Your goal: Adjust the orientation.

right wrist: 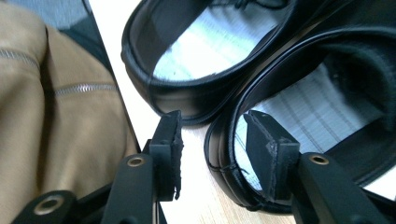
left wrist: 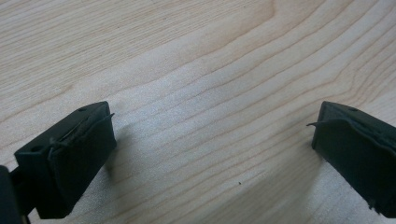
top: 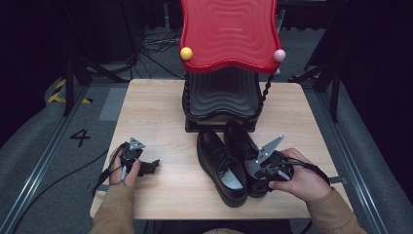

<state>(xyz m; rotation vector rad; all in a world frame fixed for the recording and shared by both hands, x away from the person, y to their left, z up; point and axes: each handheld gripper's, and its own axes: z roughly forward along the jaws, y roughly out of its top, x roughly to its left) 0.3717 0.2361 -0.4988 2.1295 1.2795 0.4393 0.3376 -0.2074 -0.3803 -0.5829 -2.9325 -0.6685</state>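
Two glossy black leather dress shoes stand upright, side by side and touching, on the light wooden tabletop point(top: 160, 122). The right-hand shoe point(top: 246, 148) has its heel collar straddled by my right claw point(right wrist: 212, 140): one jaw sits inside over the pale striped insole, the other outside, neither pressing. The laced left-hand shoe point(top: 221, 168) lies just beside that claw, its grey insole showing, heel toward me.
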